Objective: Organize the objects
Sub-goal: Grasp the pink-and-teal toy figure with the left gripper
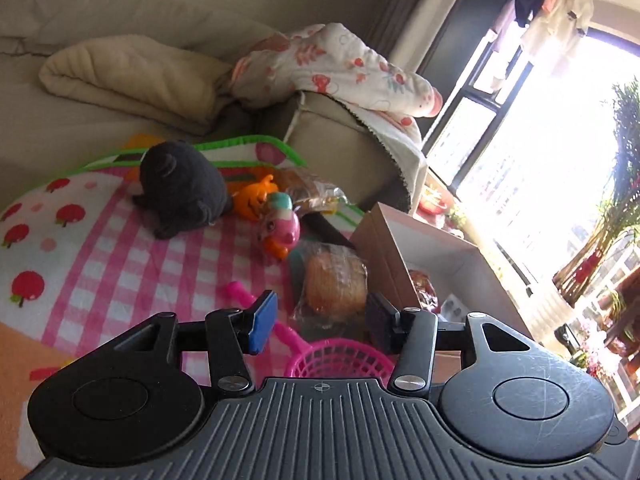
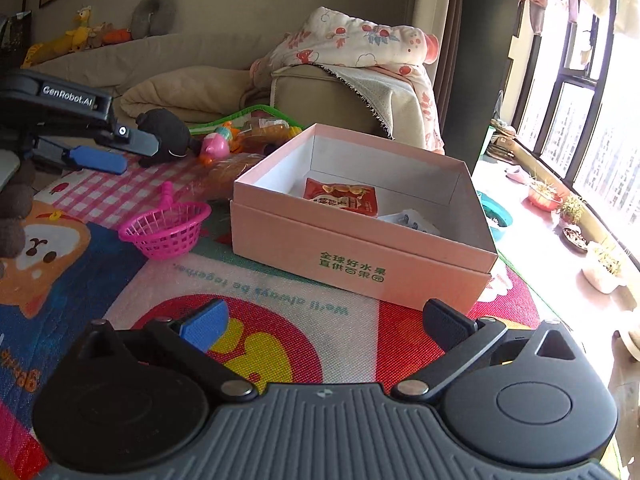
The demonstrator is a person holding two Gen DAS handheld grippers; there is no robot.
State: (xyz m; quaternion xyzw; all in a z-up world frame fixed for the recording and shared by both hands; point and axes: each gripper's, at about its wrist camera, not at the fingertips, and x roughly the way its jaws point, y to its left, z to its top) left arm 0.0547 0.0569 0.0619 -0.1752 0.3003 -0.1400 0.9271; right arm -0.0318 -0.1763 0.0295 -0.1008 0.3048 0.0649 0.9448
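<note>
Pink box (image 2: pixel 360 240) sits open on the play mat, red snack packet (image 2: pixel 342 196) already inside, so it's the drop target. Left gripper (image 1: pixel 320 320) part-open, empty, aimed at the wrapped bread (image 1: pixel 336 284) beside the box wall, likely next pick. Right gripper (image 2: pixel 326 320) fully spread, empty, near the box front.

- Your pink box (image 2: pixel 360 256) sits open on the play mat, a red snack packet (image 2: pixel 342 196) lying flat inside.
- Beside it you have a wrapped bread loaf (image 1: pixel 336 284), a pink toy basket (image 2: pixel 166 226), and a dark plush (image 1: pixel 184 188).
</note>
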